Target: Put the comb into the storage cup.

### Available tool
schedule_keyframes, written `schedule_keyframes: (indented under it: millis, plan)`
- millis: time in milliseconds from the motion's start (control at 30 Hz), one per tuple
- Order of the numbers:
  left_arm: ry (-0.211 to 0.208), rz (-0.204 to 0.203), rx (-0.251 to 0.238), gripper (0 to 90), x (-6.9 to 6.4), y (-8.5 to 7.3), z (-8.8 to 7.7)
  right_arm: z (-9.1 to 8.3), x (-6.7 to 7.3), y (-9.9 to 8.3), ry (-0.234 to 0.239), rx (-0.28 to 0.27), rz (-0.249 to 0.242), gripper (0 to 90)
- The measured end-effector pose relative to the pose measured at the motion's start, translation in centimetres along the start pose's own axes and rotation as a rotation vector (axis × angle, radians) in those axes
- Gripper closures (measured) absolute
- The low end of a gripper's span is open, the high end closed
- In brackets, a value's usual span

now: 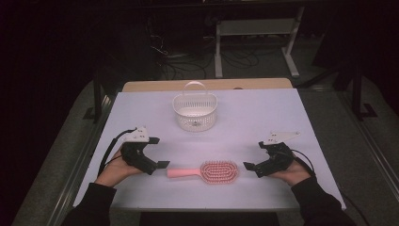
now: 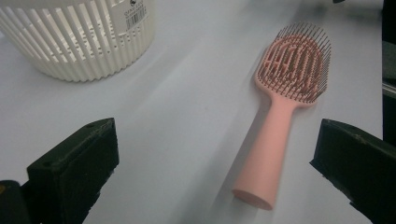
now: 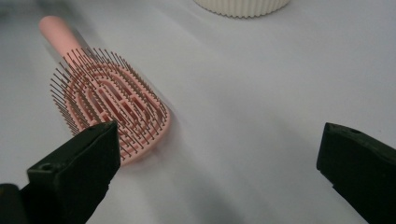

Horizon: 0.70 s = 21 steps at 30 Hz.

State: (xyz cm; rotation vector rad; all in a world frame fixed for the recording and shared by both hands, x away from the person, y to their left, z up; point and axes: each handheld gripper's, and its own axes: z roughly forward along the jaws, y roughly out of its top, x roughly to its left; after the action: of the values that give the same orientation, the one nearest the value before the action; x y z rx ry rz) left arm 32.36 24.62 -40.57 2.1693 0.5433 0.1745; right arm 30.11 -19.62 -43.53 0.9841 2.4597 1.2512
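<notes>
A: The hairbrush [image 1: 207, 171] is lying flat on the desk [image 1: 263, 117], bristles up, on the person's side of the basket [image 1: 195, 112] and well apart from it. What is worrying you?

B: The handle. It is smooth and rounded and is pointing toward the left gripper [image 1: 153, 154], away from the basket's right-hand side. I'd judge that jaws closing near its tip could squeeze it out sideways, sending the brush skating across the desk instead of lifting.

A: And the bristle end?

B: That is the other risk. The right gripper [image 1: 253, 160] is sitting just beside the head, and if a jaw is pressing down on the bristles it is likely bending them or tipping the brush over.

A: How are the jaws standing?

B: Both pairs are spread wide apart and holding nothing. In the left gripper view the hairbrush [image 2: 285, 107] is lying between the two jaws but nearer the right one, handle end closest, with the basket [image 2: 79, 37] off beyond the left jaw. In the right gripper view the hairbrush [image 3: 107, 102] is sitting off-centre, its head partly behind the left jaw, the basket [image 3: 243, 7] far ahead.

A: So neither is centred.

B: Not yet; closing now would probably be catching an edge.
</notes>
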Motion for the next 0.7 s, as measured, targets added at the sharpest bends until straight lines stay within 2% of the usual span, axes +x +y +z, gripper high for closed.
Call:
schedule_keyframes:
  millis: [200,433,700]
  plan:
    - [-0.018,0.012,0.004,0.0,-0.1,1.2,0.4,0.0,0.0,0.0,0.000,-0.001,0.001,0.0]
    - [-0.044,0.014,-0.033,0.1,-0.2,2.8,1.0,-0.2,-0.1,0.1,-0.001,-0.009,0.006,0.0]
    - [-0.069,0.014,-0.046,0.2,-0.3,3.7,1.4,-0.2,-0.1,0.1,-0.003,-0.010,0.007,0.0]
